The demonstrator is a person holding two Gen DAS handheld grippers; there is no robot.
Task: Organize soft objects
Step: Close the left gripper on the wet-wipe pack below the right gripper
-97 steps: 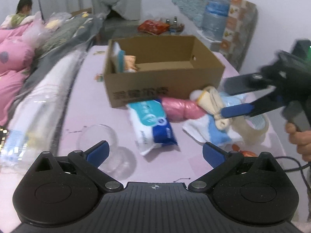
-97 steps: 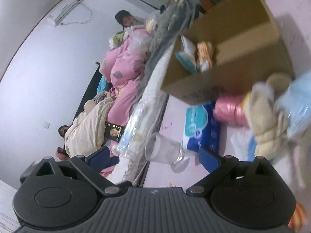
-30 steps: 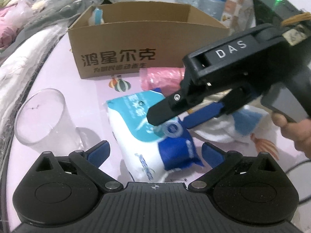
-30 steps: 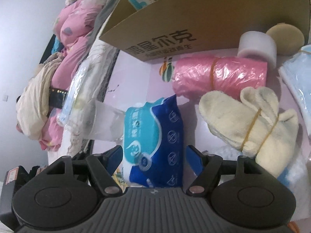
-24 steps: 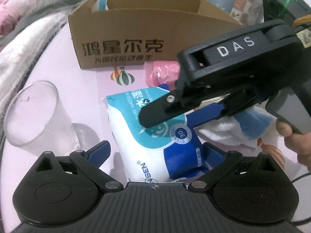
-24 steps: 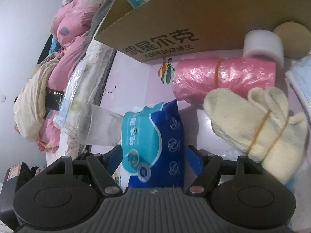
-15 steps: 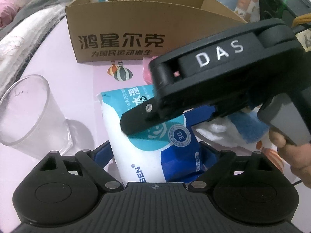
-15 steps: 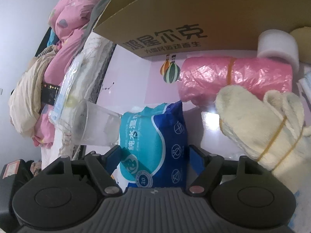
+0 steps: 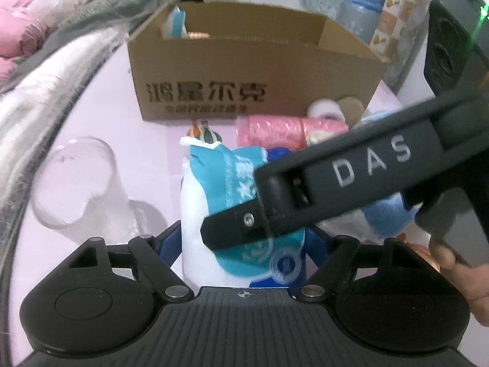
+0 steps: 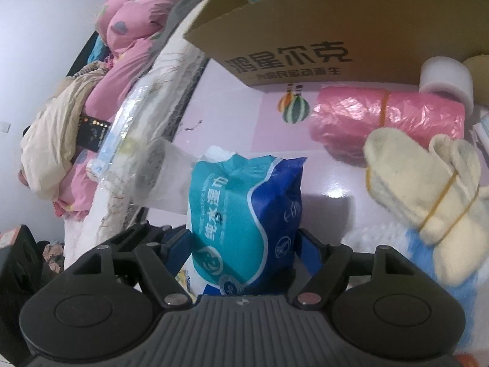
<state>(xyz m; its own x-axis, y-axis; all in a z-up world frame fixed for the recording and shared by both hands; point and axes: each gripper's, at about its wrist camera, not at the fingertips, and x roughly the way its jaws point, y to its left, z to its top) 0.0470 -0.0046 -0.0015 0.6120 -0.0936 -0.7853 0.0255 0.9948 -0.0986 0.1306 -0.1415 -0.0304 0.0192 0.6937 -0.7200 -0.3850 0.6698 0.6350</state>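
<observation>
Your right gripper [image 10: 244, 244] is clamped on the wet wipes pack [image 10: 241, 214], which stands on end in the lower centre of the right wrist view, its blue pads pressed into both sides and the film creased at the top. Your left gripper [image 9: 243, 241] sits low in the left wrist view with the same wet wipes pack [image 9: 214, 189] between its fingers; its jaws are closing, and the blue pads lie right against the pack's sides, though you cannot tell whether they press on it yet. The black body of the right gripper [image 9: 336, 183] crosses the right half of that view, covering the pack's middle.

The cardboard box [image 9: 253, 70] stands at upper centre on the pink tabletop [image 9: 146, 159], with printed characters on its front. A clear plastic cup [image 9: 76, 183] stands at the left, near the pack. To the right of the pack in the right wrist view lie a roll of pink plastic bags [image 10: 388, 122] and, below it, cream gloves [image 10: 424, 189] bound with rubber bands. A white foam roll [image 10: 446, 79] rests at the box's front, upper right.
</observation>
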